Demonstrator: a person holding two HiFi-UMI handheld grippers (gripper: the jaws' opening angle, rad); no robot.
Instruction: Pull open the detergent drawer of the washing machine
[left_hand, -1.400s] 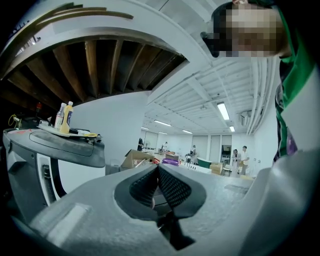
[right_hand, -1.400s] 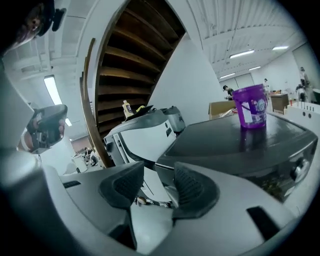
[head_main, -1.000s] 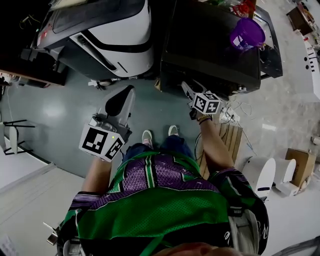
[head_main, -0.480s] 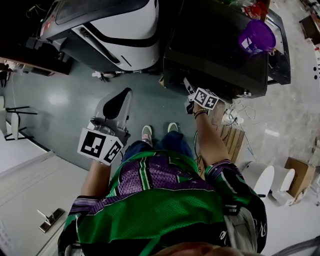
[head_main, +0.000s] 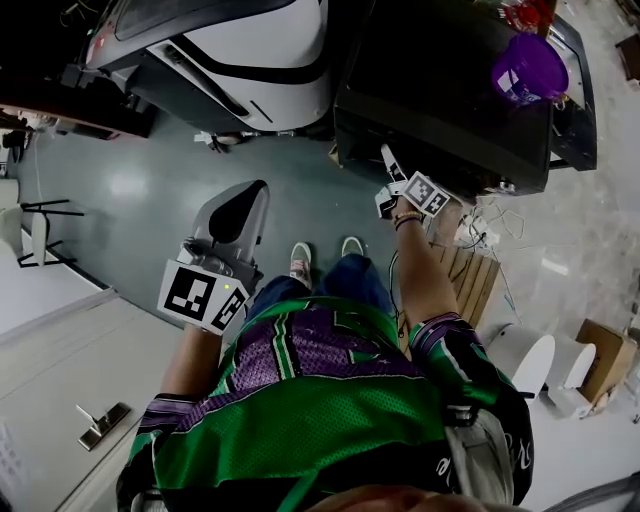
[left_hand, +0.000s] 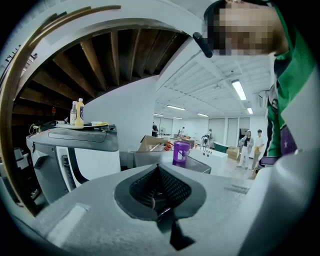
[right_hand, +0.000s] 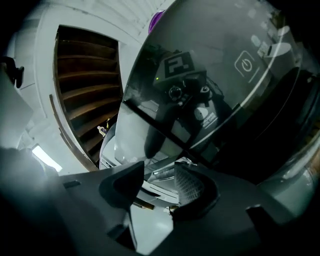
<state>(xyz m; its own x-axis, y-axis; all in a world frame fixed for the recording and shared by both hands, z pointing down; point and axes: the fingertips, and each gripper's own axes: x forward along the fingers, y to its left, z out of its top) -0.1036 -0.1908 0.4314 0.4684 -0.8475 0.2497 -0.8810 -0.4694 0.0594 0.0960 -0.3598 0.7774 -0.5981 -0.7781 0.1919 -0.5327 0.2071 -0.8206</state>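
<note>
The black washing machine (head_main: 440, 90) stands at the upper right of the head view. My right gripper (head_main: 390, 168) is up against its front top edge. In the right gripper view its glossy dark control panel (right_hand: 220, 85) fills the frame and mirrors the gripper; a power symbol (right_hand: 246, 64) shows on it. The right gripper (right_hand: 160, 182) is open, with nothing between its pads. I cannot make out the detergent drawer itself. My left gripper (head_main: 245, 200) hangs over the grey-green floor, away from the machine. In its own view the left gripper (left_hand: 159, 187) is shut on nothing.
A purple cup (head_main: 528, 68) sits on top of the washing machine. A white and black machine (head_main: 230, 60) stands to its left. A wooden pallet (head_main: 465, 275), loose cables (head_main: 485, 225) and a cardboard box (head_main: 600, 350) lie at the right. The person's feet (head_main: 300, 265) stand before the machine.
The right gripper has moved up and closer to the washing machine's front edge. The left gripper has stayed about where it was, still shut.
</note>
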